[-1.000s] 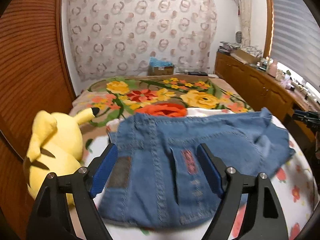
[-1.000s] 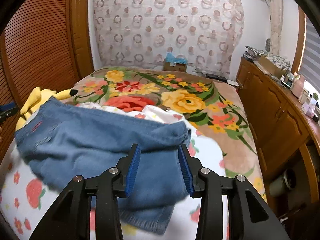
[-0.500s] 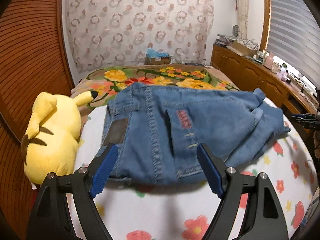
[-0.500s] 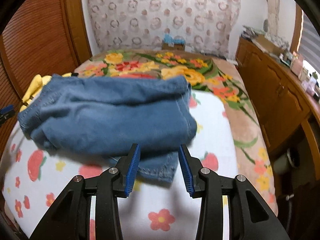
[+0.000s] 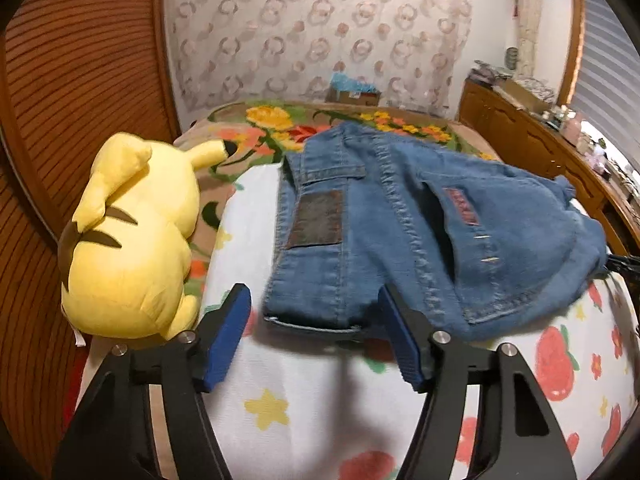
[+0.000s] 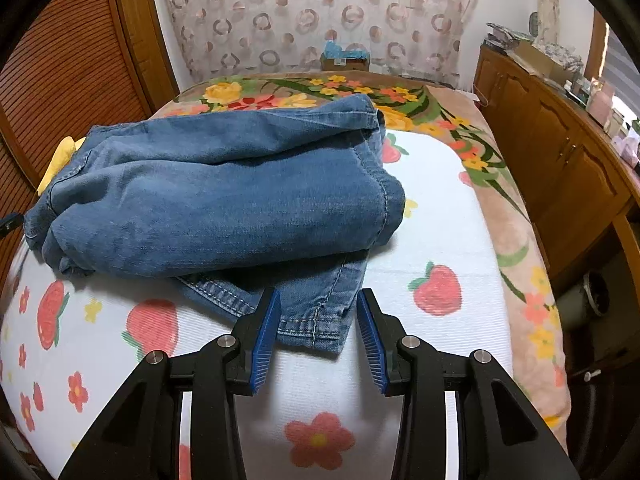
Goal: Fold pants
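Observation:
Blue denim pants [image 5: 400, 220] lie folded on the white strawberry-print blanket [image 5: 320, 400], back side up with a brown leather patch showing. My left gripper [image 5: 312, 300] hovers at the waistband's near edge; its jaws are closing, with the denim edge just between the tips and neither pad pressing on it. From the right wrist view the pants [image 6: 220, 200] form a thick folded bundle with one leg hem sticking out toward me. My right gripper [image 6: 319, 296] stands open low over the blanket, the hem lying flat between its blue pads.
A yellow plush toy [image 5: 132, 240] lies left of the pants, close to my left finger. A floral blanket [image 6: 400, 96] covers the far bed. Wooden cabinets [image 6: 560, 152] run along the right; a slatted wooden door [image 5: 60, 80] is on the left.
The pants came down and settled on the blanket. Both grippers sank toward the bed; the left jaws narrowed, and the leg hem now lies between the right pads.

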A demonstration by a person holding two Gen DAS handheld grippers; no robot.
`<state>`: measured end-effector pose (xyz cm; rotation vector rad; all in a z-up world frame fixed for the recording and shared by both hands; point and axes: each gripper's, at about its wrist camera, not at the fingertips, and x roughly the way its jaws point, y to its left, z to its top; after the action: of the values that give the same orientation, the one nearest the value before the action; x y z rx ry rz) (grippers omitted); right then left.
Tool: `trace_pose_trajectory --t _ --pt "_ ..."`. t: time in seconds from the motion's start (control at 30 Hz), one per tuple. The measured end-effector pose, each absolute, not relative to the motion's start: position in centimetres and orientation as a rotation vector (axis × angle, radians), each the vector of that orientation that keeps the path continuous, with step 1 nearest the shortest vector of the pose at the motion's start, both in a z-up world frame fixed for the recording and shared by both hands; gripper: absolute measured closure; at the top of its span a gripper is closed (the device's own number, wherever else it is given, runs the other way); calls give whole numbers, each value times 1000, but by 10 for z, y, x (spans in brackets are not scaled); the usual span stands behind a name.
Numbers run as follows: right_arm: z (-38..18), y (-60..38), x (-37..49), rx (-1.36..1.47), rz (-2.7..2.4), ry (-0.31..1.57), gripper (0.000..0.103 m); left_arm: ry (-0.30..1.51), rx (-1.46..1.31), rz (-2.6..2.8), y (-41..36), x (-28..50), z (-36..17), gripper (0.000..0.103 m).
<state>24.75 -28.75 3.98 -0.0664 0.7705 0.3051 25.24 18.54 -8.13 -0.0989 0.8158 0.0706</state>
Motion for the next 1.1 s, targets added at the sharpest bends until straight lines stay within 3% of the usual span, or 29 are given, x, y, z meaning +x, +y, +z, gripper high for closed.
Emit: trace_pose_trajectory --t 0.37,0.5,0.6,0.63,0.73,1.1 --pt "32 -286 246 -90 319 767 62 898 -118 77 190 267 -107 36" --pt "31 -282 243 -123 328 762 79 896 -114 76 191 269 -107 36" --pt "32 -281 241 -128 353 761 86 883 -116 44 188 267 -107 55" --pt "33 -280 240 -133 358 758 86 878 -115 23 185 266 -106 68" --pt "34 -280 238 -135 371 739 87 850 -83 5 176 264 -99 82" --pt "92 -298 214 -148 320 537 89 648 -79 48 172 234 -32 91"
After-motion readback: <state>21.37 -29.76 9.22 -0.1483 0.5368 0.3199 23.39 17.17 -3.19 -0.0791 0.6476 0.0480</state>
